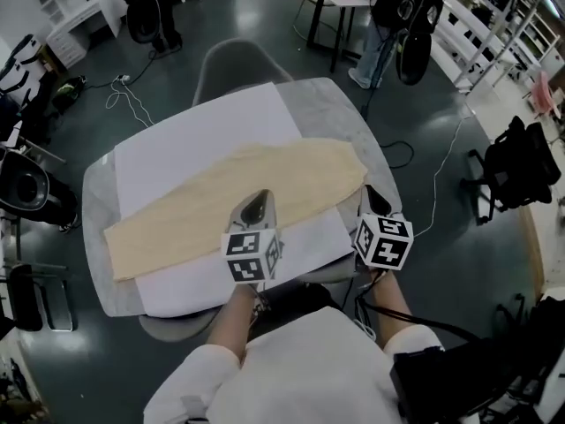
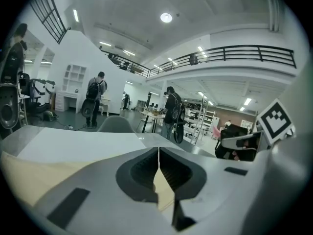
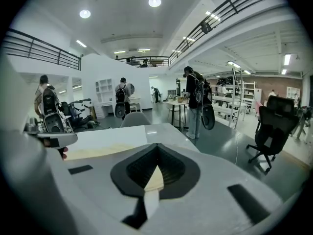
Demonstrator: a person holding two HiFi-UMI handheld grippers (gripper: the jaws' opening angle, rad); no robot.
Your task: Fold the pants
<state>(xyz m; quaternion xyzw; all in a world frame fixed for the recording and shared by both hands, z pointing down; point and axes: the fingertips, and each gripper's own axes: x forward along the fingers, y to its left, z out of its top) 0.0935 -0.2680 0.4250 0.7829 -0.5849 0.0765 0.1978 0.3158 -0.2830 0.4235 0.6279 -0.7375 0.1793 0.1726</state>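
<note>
Beige pants (image 1: pixel 177 215) lie flat and slantwise on a white sheet (image 1: pixel 203 131) that covers the grey table (image 1: pixel 95 193), running from its near left to its far right. My left gripper (image 1: pixel 258 203) hovers over the pants' near edge around their middle, jaws shut; in the left gripper view (image 2: pixel 158 153) the pads meet in a thin line, with beige cloth (image 2: pixel 29 173) below. My right gripper (image 1: pixel 371 197) is at the pants' right end near the table edge. Its jaws (image 3: pixel 157 153) also look shut, with pants (image 3: pixel 98 152) ahead of them. I see no cloth pinched in either.
A grey chair (image 1: pixel 234 64) stands at the table's far side. A black office chair (image 1: pixel 521 162) is off to the right, and cables trail on the dark floor. People with backpacks (image 2: pixel 93 99) stand by desks farther back. The person's white sleeves are at the near table edge.
</note>
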